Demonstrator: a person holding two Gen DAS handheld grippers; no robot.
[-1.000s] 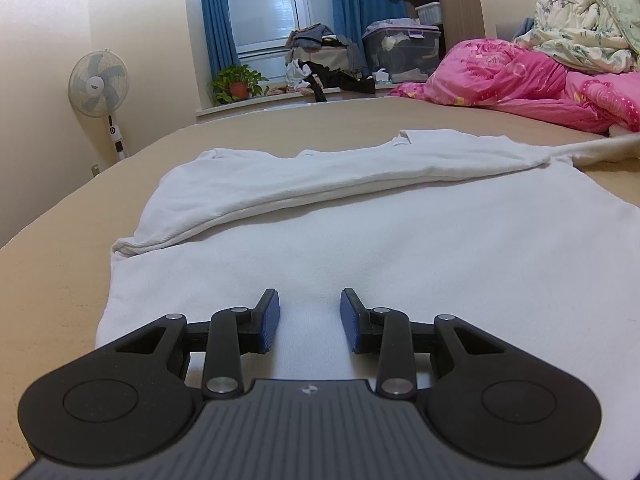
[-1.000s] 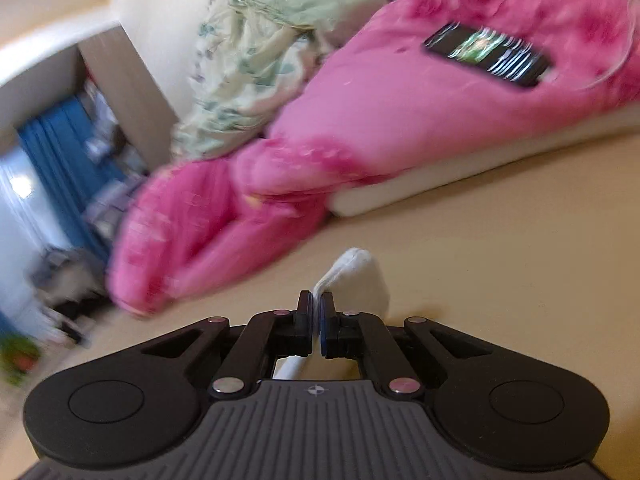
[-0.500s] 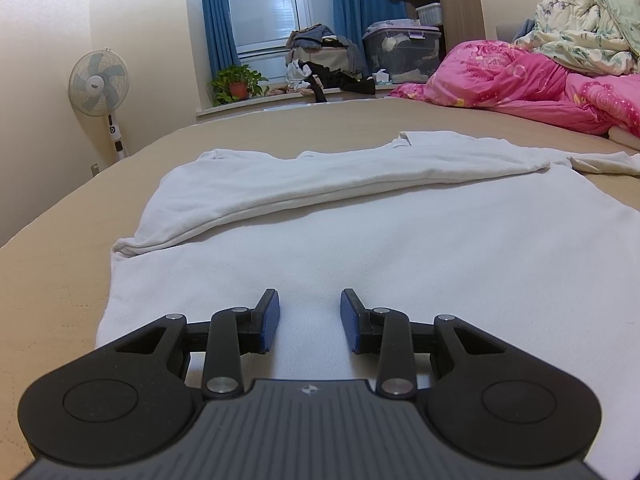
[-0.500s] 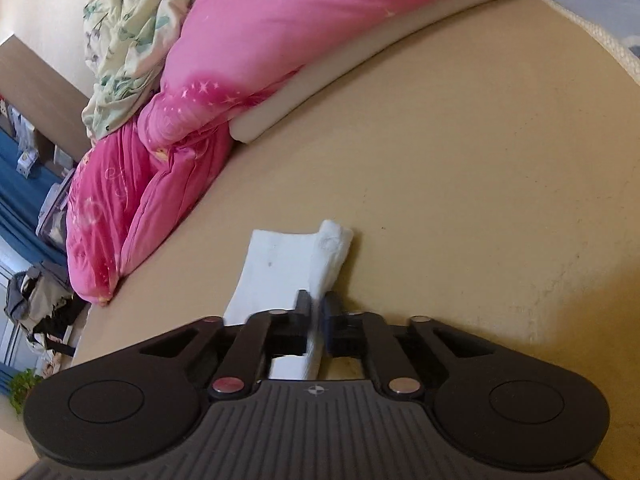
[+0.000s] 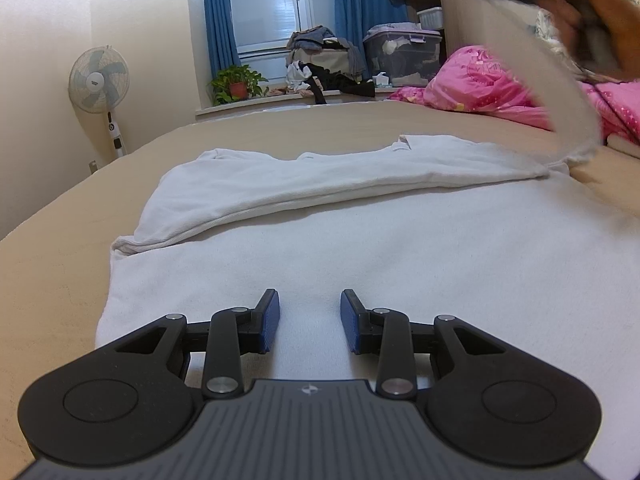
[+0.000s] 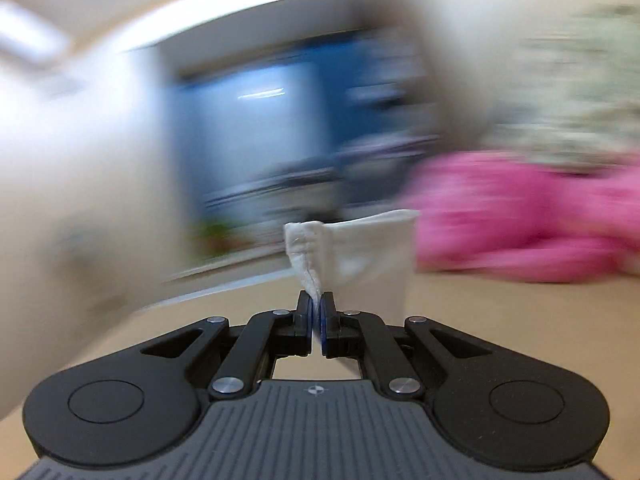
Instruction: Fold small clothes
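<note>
Left wrist view: the white shirt (image 5: 360,248) lay on the bed (image 5: 60,272), soft and light. The left hand-held gripper (image 5: 310,320) stood part-open, empty. The right hand-held gripper (image 6: 316,312) pinched the sleeve cuff (image 6: 308,256), apparently at the hem, a sound hold.

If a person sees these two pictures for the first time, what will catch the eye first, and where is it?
First comes the white shirt, spread over the beige bed, with one side folded along its far edge. Its sleeve is pinched in the shut right tool and arcs up at the right of the left wrist view. The left tool stands open over the shirt's near part, with a pink quilt behind.
</note>
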